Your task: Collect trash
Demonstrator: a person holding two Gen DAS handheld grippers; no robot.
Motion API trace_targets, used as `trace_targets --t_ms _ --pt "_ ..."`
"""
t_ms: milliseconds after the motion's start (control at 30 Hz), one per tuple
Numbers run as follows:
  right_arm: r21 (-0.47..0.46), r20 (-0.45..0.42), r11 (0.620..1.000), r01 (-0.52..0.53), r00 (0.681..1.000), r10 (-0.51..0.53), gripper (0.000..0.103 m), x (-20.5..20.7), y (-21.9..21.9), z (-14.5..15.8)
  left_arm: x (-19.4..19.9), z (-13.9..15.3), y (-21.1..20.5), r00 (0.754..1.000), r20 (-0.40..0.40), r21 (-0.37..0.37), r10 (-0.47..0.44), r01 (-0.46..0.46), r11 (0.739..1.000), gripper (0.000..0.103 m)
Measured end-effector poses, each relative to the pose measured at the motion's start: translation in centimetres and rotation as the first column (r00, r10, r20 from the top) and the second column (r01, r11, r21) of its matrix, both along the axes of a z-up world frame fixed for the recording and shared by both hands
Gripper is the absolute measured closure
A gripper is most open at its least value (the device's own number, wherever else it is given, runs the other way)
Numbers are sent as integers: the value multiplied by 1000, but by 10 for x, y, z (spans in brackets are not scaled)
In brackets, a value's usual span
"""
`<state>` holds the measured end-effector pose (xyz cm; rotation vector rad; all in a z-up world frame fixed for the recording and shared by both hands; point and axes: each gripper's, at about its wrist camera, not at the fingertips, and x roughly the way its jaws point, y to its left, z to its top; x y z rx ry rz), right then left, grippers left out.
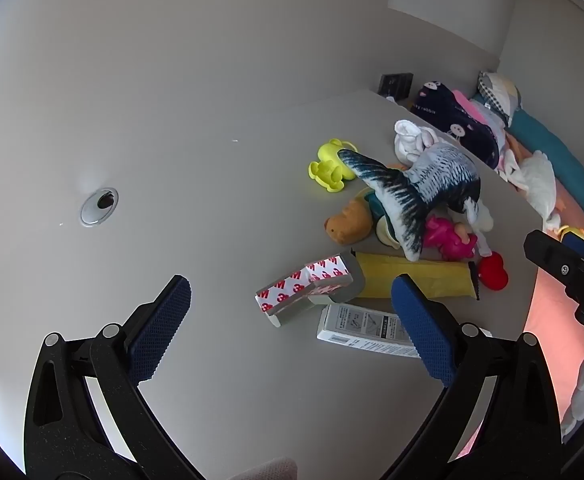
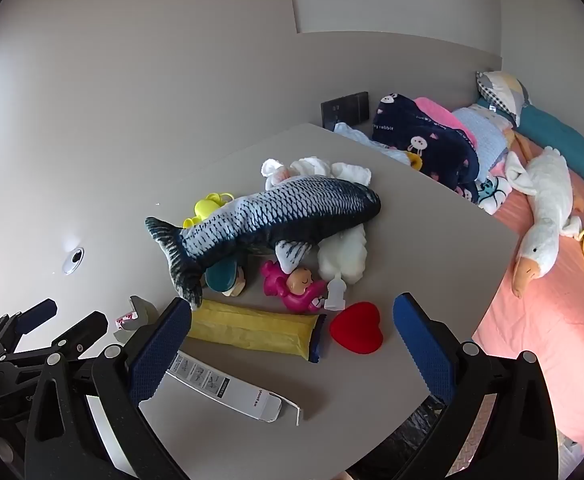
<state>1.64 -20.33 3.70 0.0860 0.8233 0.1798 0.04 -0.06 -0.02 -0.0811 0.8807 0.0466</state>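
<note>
We hold both the left gripper (image 1: 289, 320) and right gripper (image 2: 292, 338) with jaws wide apart and empty above the bench's (image 1: 171, 240) near edge, where the light, crushable white printed cardboard carton (image 2: 227, 386) lies flat, best pinched across its narrow sides.

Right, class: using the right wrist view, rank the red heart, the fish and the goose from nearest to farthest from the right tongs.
1. Red heart: between the open right tongs, on the table.
2. Fish: mid-table, behind the heart.
3. Goose: on the pink bed, far right.
</note>
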Motion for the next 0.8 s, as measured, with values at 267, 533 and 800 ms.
trace_targets --t_ms 267,533,800 --pt "-1 0 1000 0 1000 0 3 0 1 0 1 2 0 1000 10 -5 1 -1 1000 6" --pt "-3 -5 1000 0 1000 0 3 -1 2 0 0 0 -2 1000 11 -13 0 0 1000 6" --pt "-3 -6 1000 0 1000 0 3 -1 2 0 -2 4 -2 1000 13 -13 -3 3 1000 6"
